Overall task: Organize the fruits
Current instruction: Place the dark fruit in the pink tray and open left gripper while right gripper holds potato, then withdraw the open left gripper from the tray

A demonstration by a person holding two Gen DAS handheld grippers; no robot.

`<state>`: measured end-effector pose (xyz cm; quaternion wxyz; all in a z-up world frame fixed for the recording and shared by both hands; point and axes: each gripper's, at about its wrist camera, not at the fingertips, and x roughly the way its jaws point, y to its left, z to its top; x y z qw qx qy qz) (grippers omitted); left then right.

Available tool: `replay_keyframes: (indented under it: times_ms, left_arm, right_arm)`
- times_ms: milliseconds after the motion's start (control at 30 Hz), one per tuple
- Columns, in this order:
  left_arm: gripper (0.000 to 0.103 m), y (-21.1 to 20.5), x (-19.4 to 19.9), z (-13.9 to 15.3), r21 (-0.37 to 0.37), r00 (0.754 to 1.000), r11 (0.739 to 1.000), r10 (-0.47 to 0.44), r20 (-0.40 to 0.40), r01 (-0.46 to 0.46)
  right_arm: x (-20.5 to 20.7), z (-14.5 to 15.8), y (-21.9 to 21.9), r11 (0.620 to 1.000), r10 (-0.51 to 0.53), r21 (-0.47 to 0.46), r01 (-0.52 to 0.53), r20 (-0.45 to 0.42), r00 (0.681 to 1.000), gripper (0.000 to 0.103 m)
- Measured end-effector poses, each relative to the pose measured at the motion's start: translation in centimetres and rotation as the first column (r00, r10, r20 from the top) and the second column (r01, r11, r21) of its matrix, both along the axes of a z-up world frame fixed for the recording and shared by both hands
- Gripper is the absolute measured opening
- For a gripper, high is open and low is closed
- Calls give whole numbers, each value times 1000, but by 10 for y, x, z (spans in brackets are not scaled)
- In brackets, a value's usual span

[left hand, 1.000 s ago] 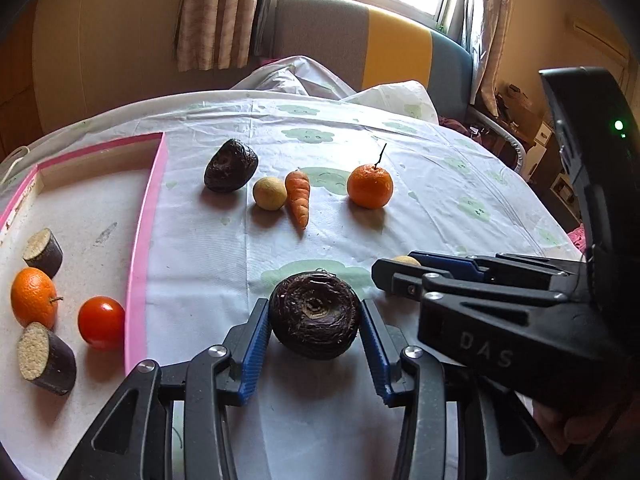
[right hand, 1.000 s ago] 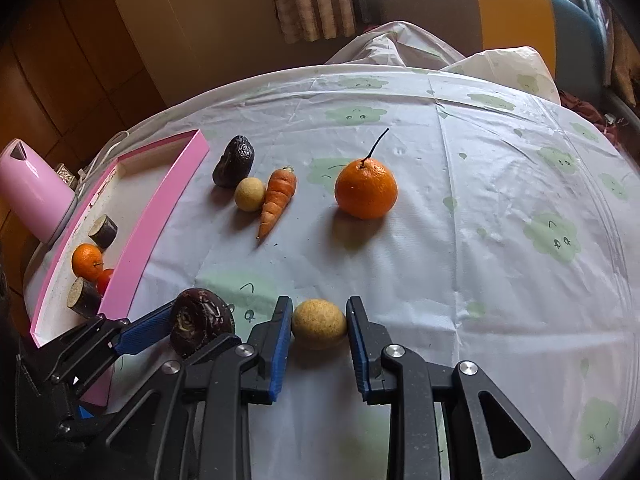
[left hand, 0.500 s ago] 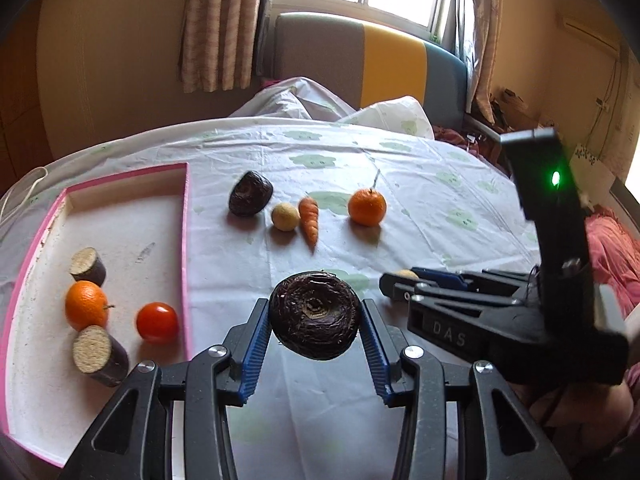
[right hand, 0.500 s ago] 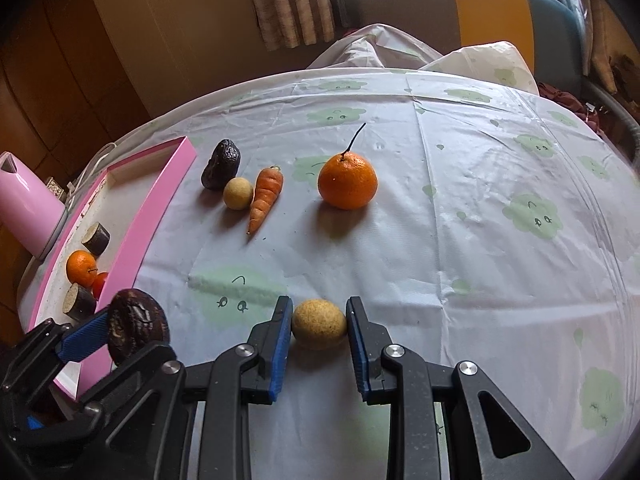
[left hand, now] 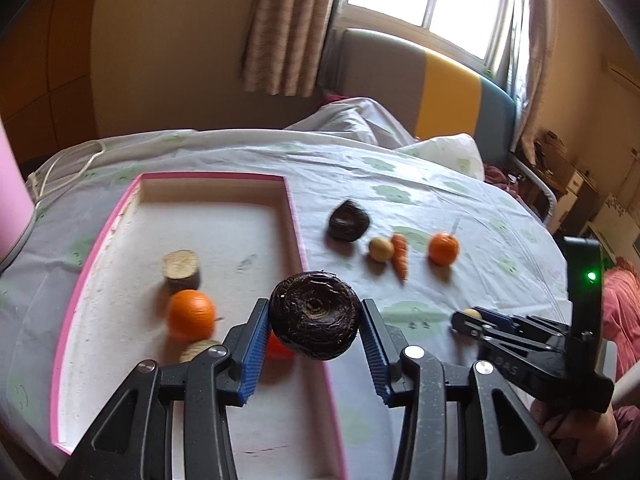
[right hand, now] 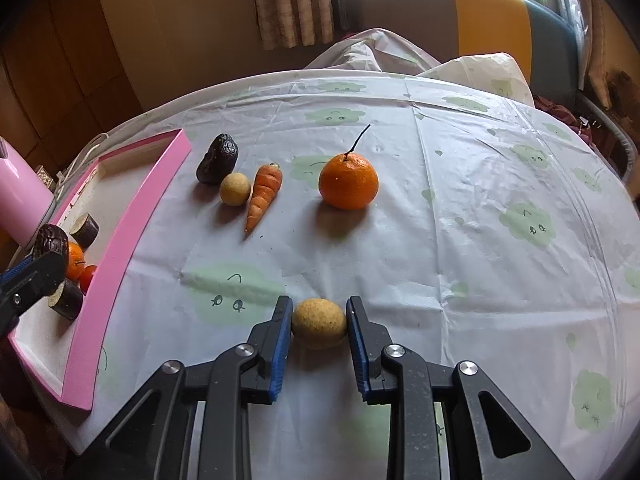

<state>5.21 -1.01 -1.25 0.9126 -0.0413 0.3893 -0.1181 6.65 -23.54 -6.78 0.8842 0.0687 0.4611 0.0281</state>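
A pink-rimmed tray [left hand: 298, 240] sits at the left of the table [right hand: 480, 240], holding a cut dark-skinned piece [left hand: 181, 265], an orange [left hand: 191, 314], a second cut piece [left hand: 196, 350] and a red tomato [right hand: 89, 276], the latter largely hidden in the left wrist view. Above the tray's right rim, the left gripper [left hand: 314, 326] holds a dark, wrinkled round fruit [left hand: 315, 316] clear of the surface, its blue-padded jaws pinching it on both sides. To the right, on the cloud-printed tablecloth [right hand: 440, 160], a row of loose items lies at the far side: a dark avocado-like fruit [right hand: 218, 159], a small yellow ball-shaped fruit [right hand: 235, 188] just beside it, a carrot [right hand: 264, 194] touching or nearly touching that, and a stemmed orange [right hand: 348, 181] set apart. Nearer, the right gripper [right hand: 319, 324] points down at the table, its jaws pinching a small tan round fruit [right hand: 319, 323] that rests on the cloth. A pink container [right hand: 20, 200] stands at the far left edge.
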Motion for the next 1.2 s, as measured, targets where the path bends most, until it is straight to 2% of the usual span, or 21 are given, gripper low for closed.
replay_keyframes:
  times_ms: [167, 400, 667, 933, 1200]
  left_arm:
    - [45, 35, 7, -2, -5, 998, 998, 69, -11, -70]
    - [45, 78, 21, -4, 29, 985, 985, 172, -7, -172]
    - [45, 92, 29, -12, 60, 973, 972, 230, -35, -227]
    - [45, 81, 17, -8, 61, 974, 973, 224, -20, -222]
    - [45, 58, 3, -4, 46, 987, 986, 158, -10, -157]
  right_arm:
    - [-1, -1, 1, 1000, 3, -11, -2, 9, 1000, 28]
    - [-2, -1, 1, 1000, 2, -11, -2, 17, 1000, 28]
    - [-2, -1, 1, 1000, 0, -12, 0, 19, 1000, 28]
    - [-3, -1, 2, 1000, 0, -24, 1, 24, 1000, 28]
    - [-3, 0, 2, 1000, -15, -22, 15, 25, 1000, 28]
